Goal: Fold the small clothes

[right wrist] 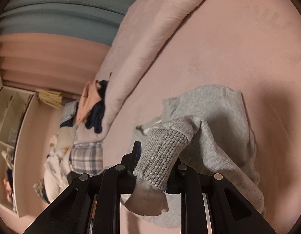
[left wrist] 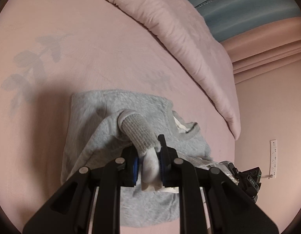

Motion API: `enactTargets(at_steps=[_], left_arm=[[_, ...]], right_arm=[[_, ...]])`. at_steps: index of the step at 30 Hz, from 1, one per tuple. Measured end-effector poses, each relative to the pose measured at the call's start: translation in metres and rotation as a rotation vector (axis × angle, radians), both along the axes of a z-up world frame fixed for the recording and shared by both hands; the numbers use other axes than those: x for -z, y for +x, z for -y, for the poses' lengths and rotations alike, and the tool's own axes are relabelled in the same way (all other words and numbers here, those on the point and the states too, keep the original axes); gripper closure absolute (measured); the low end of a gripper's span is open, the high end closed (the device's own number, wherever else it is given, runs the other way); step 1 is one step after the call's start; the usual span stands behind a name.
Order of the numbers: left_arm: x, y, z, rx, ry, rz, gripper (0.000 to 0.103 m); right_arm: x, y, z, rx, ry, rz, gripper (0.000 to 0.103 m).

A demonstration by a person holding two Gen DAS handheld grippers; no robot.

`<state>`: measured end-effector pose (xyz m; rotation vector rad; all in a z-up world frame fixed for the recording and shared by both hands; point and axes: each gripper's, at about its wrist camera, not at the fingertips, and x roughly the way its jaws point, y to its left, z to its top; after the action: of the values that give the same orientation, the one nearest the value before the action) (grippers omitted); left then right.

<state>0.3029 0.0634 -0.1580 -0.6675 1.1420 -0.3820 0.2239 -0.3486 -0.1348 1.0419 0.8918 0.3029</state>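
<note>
A small grey sweatshirt [left wrist: 131, 105] lies on the pink bed sheet [left wrist: 92, 39], partly folded. My left gripper [left wrist: 148, 156] is shut on one ribbed sleeve cuff [left wrist: 138, 134] and holds it above the sweatshirt's body. My right gripper [right wrist: 158, 156] is shut on the other ribbed cuff [right wrist: 160, 156], with the sleeve draped back over the sweatshirt [right wrist: 212, 105]. The right gripper's body [left wrist: 249, 177] shows at the lower right of the left wrist view.
A rolled pink duvet [left wrist: 179, 35] lies along the far side of the bed, also in the right wrist view [right wrist: 146, 31]. A pile of other clothes [right wrist: 86, 120] sits beside the duvet's end. A white shelf unit [right wrist: 16, 136] stands at left. A wall socket [left wrist: 273, 158] is at right.
</note>
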Motion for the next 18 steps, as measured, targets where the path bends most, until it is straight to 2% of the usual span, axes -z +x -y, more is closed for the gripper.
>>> enactTargets(at_steps=[8,9,12,14,18], left_arm=[[0.012,0.036,0.004,-0.011,0.018,-0.046,0.087],[0.015,0.042,0.006,-0.011,0.035,-0.068,0.087],[0.024,0.055,0.007,-0.034,0.024,-0.107,0.087],[0.027,0.063,0.009,-0.04,0.027,-0.111,0.086],[0.045,0.074,0.007,-0.082,0.029,-0.199,0.086]], right_arm=[[0.018,0.023,0.009,0.027,0.029,-0.065,0.082],[0.019,0.026,0.009,0.026,0.031,-0.078,0.082],[0.029,0.035,0.012,0.039,0.067,-0.136,0.082],[0.033,0.041,0.014,0.058,0.07,-0.156,0.082],[0.038,0.05,0.016,0.064,0.078,-0.184,0.082]])
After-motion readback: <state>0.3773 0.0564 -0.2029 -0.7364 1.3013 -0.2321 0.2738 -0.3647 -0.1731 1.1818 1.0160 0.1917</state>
